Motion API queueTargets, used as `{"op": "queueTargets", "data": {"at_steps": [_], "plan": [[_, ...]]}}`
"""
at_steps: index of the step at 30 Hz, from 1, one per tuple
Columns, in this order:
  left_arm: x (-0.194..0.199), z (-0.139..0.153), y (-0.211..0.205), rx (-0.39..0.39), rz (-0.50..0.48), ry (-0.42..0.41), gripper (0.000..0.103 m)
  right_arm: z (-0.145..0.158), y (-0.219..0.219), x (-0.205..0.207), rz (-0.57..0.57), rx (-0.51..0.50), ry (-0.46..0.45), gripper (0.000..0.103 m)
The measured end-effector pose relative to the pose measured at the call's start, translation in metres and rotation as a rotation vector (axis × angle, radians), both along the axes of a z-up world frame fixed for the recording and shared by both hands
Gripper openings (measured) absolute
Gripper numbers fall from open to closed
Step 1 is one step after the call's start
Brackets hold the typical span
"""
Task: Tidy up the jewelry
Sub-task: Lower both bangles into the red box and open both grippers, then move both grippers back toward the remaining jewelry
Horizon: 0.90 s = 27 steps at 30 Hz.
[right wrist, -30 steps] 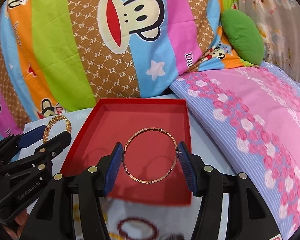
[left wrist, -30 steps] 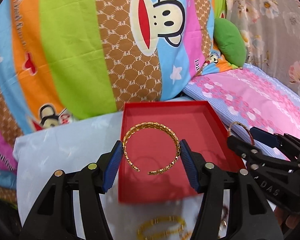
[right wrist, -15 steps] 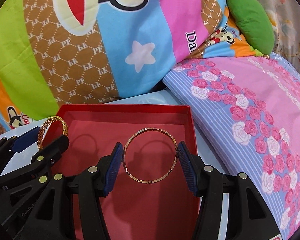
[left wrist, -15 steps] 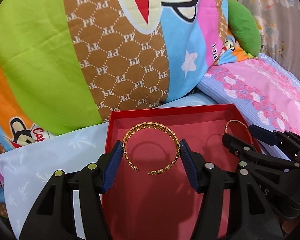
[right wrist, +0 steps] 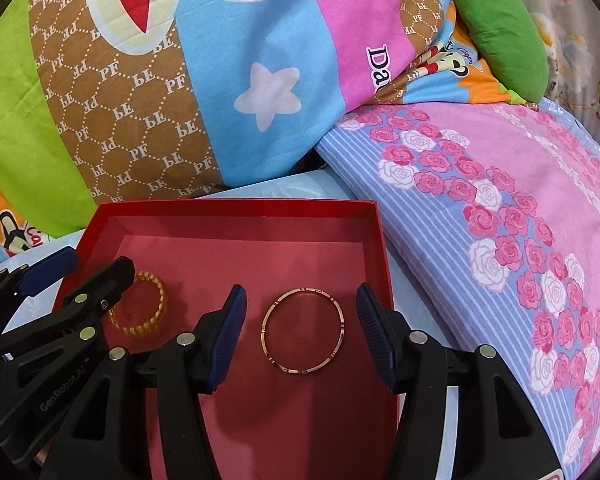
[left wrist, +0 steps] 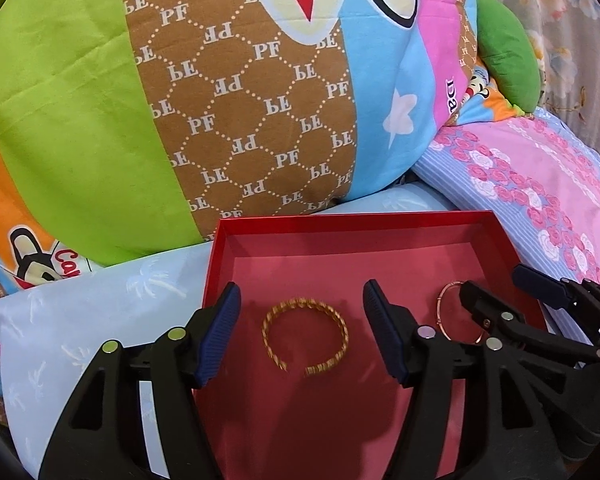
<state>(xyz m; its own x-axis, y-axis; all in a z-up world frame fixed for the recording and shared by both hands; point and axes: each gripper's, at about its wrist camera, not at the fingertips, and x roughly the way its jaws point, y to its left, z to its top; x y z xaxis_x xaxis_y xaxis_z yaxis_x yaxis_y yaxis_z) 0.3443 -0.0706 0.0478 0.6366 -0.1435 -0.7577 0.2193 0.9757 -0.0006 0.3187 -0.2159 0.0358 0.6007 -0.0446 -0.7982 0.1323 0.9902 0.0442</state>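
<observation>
A red open box point(left wrist: 340, 225) point(right wrist: 236, 209) lies on a pale blue cloth. A braided gold cuff bracelet point(left wrist: 304, 334) lies on the box floor between the spread fingers of my left gripper point(left wrist: 302, 334), which is open and not touching it. The cuff also shows in the right wrist view point(right wrist: 140, 305). A thin rose-gold bangle point(right wrist: 302, 333) lies on the box floor between the spread fingers of my right gripper point(right wrist: 300, 334), also open. In the left wrist view the bangle point(left wrist: 446, 314) is partly hidden behind the right gripper point(left wrist: 500, 300).
A big striped cartoon-monkey pillow point(left wrist: 220, 100) rises right behind the box. A pink rose-print pillow point(right wrist: 500, 220) lies to the right. A green cushion point(right wrist: 500, 28) sits at the back right. The pale blue cloth point(left wrist: 80, 320) spreads to the left.
Both grippers opened and let go: the gold cuff and the rose-gold bangle dropped from between the fingers onto the box floor. Both grippers moved forward over the box.
</observation>
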Motion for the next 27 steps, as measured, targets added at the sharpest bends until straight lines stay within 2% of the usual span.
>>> {"op": "queueTargets", "data": {"at_steps": [6,8,13,19,27], "plan": [[-0.005,0.003,-0.001,0.027,-0.003,-0.029,0.061,0.006,0.001,-0.006,-0.008,-0.002,-0.029,0.056],[-0.014,0.009,-0.002,0.046,-0.012,-0.052,0.061,0.014,0.002,-0.016,-0.01,0.016,-0.055,0.056],[-0.044,0.025,0.004,0.03,-0.026,-0.075,0.061,0.033,0.01,-0.055,-0.005,0.019,-0.11,0.056],[-0.112,0.044,0.016,0.01,-0.047,-0.123,0.061,0.05,0.022,-0.126,0.011,-0.017,-0.17,0.058],[-0.204,0.047,0.031,0.01,-0.063,-0.146,0.061,0.048,0.033,-0.22,0.021,0.01,-0.185,0.062]]}}
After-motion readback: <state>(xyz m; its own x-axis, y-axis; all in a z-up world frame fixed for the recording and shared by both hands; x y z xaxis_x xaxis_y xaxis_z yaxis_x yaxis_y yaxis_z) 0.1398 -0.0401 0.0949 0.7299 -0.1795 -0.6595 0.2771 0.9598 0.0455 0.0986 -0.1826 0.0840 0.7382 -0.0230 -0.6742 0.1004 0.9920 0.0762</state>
